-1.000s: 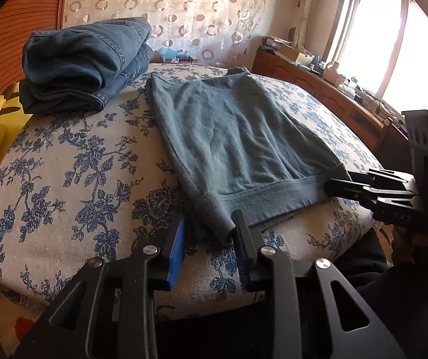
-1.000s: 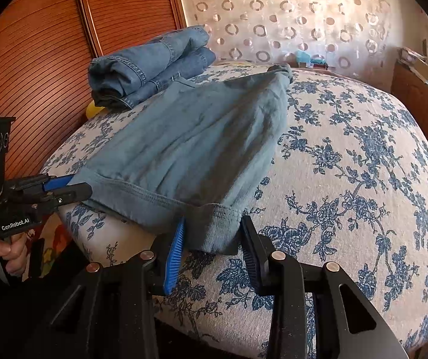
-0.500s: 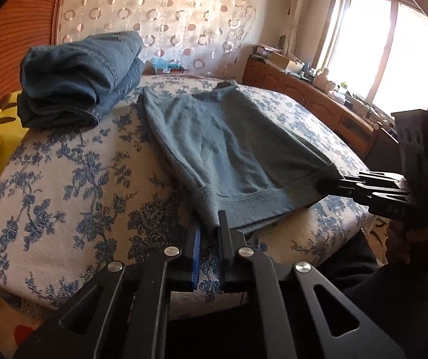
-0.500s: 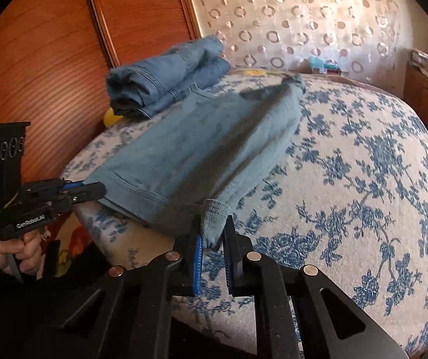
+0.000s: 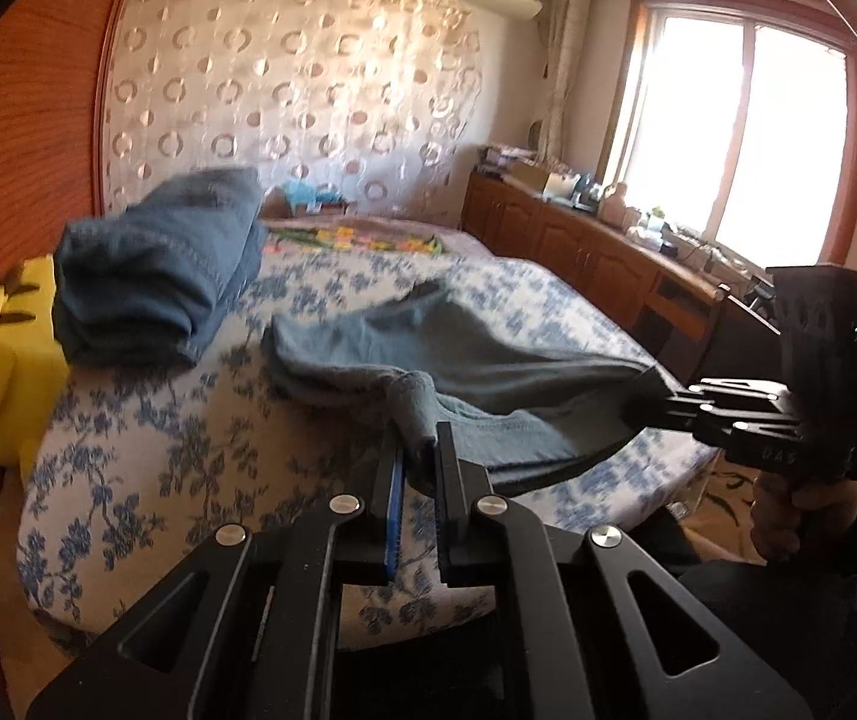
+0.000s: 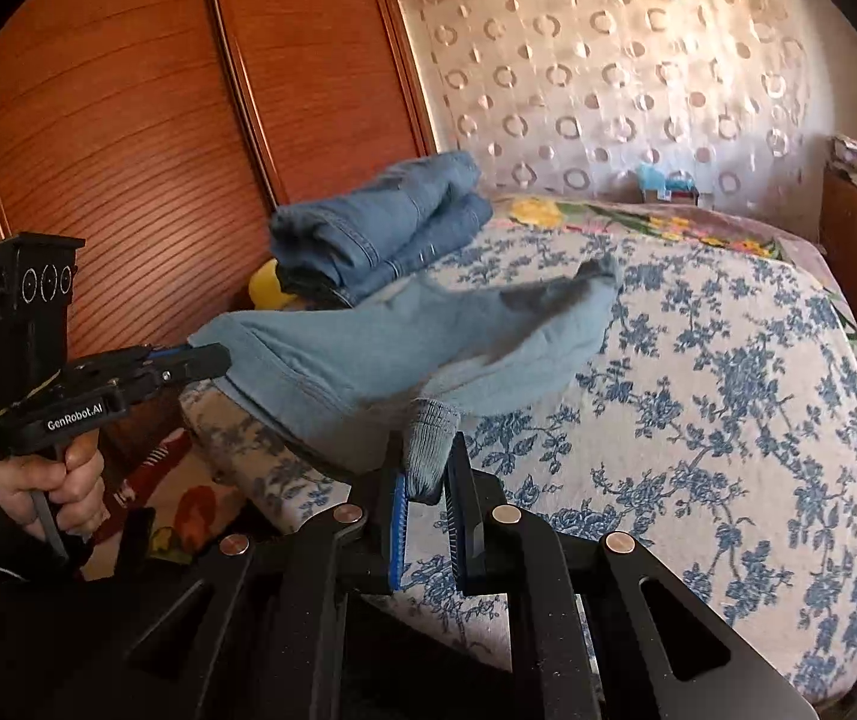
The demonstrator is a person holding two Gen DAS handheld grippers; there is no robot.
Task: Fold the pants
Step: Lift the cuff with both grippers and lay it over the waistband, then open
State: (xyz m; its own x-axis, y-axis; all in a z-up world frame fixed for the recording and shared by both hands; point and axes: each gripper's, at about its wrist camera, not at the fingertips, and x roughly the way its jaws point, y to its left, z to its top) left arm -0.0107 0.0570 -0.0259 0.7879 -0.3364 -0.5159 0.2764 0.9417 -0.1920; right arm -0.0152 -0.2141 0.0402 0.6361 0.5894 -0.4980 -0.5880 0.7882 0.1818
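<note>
Grey-blue pants [image 5: 488, 372] lie on the flower-patterned bed [image 5: 146, 468], their near edge raised off it. In the left wrist view my left gripper [image 5: 419, 441] is shut on the near left corner of that edge. My right gripper [image 5: 638, 414], held by a hand at the right, pinches the other corner. In the right wrist view the right gripper [image 6: 427, 450] is shut on a ribbed corner of the pants [image 6: 398, 348]. The left gripper [image 6: 218, 357] grips the far corner at the left. The fabric hangs stretched between the two, and the far end rests on the bed [image 6: 728, 390].
Folded blue jeans [image 5: 158, 276] [image 6: 380, 228] sit at the bed's far left, with a yellow plush toy [image 5: 2, 378] beside them. A wooden wardrobe [image 6: 128, 120] stands to the left. A low wooden cabinet [image 5: 578, 246] runs under the window on the right.
Both grippers went from open around the pants' near corners to shut on them. They then rose, lifting the near edge off the bed.
</note>
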